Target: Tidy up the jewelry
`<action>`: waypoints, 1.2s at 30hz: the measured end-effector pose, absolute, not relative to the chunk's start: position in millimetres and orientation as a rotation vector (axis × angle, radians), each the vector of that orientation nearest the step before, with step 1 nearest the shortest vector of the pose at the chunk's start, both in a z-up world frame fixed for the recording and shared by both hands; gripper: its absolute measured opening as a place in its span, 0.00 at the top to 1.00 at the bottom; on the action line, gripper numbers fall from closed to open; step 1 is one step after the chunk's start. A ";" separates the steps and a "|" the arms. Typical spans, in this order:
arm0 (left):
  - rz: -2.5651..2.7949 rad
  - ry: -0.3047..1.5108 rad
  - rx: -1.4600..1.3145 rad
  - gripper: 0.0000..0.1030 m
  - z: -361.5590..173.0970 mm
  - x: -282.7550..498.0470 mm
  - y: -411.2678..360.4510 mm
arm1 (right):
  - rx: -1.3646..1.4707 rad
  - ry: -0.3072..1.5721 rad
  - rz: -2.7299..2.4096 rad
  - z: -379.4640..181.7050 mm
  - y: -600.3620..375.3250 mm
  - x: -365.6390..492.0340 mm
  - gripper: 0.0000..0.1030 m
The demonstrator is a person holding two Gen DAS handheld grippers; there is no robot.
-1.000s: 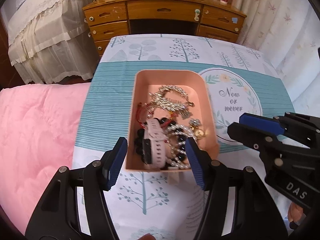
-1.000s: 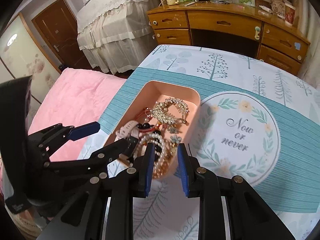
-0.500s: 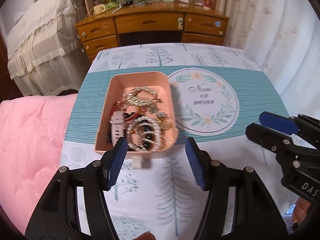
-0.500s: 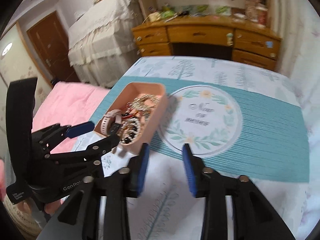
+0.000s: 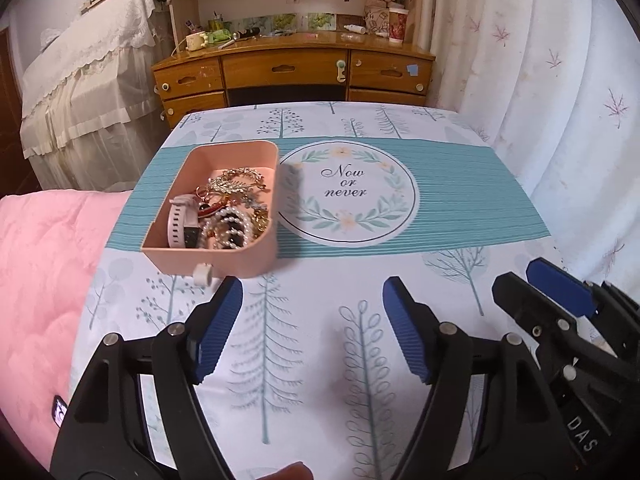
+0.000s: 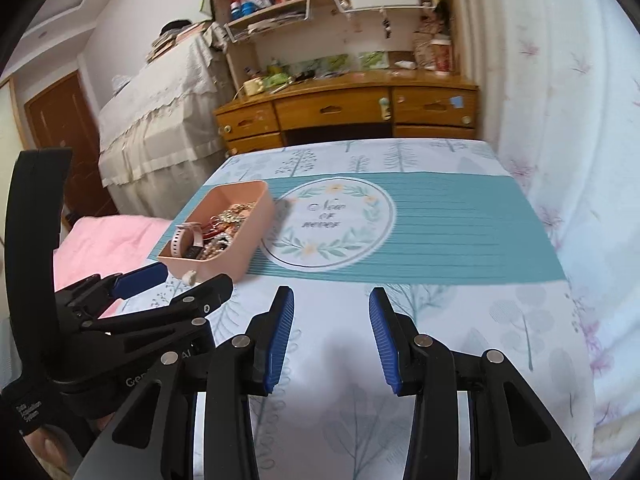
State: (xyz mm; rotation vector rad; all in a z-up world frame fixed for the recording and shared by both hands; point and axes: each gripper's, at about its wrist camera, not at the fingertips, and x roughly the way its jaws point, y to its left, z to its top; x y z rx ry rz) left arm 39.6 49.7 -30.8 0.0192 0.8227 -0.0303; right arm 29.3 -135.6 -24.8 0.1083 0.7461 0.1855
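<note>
A pink tray (image 5: pixel 262 254) with a small white knob (image 5: pixel 203 274) on its near wall sits on the left of the table; it also shows in the right wrist view (image 6: pixel 244 240). It holds a pale pink watch (image 5: pixel 178 222), pearl strands (image 5: pixel 230 232) and gold chains (image 5: pixel 236 180). My left gripper (image 5: pixel 312 332) is open and empty, held above the cloth a short way in front of the tray. My right gripper (image 6: pixel 331 340) is open and empty, to the right of the left one; it shows in the left wrist view (image 5: pixel 532 292).
The table wears a tree-print cloth with a teal band and a round "Now or never" emblem (image 5: pixel 348 194). A pink quilt (image 5: pixel 40 280) lies left of the table. A wooden desk with drawers (image 5: pixel 292 76) stands beyond the far edge. White curtains (image 5: pixel 540 80) hang on the right.
Both grippers have pulled back and up from the tray, which now lies farther off. The right gripper's jaws have opened wider. The jewelry stays in the tray.
</note>
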 end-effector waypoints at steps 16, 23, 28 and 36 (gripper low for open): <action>-0.018 0.833 0.008 0.31 -51.1 22.7 36.5 | 0.158 0.735 0.150 -37.8 -156.3 6.6 0.60; -0.012 0.834 0.003 0.31 -56.0 24.8 38.6 | 0.169 0.747 0.151 -43.8 -156.6 11.2 0.60; -0.009 0.840 -0.002 0.31 -59.6 25.1 41.1 | 0.172 0.758 0.153 -48.5 -156.1 14.1 0.60; -0.004 0.846 -0.006 0.31 -63.8 25.3 42.1 | 0.175 0.774 0.152 -55.3 -152.0 17.8 0.60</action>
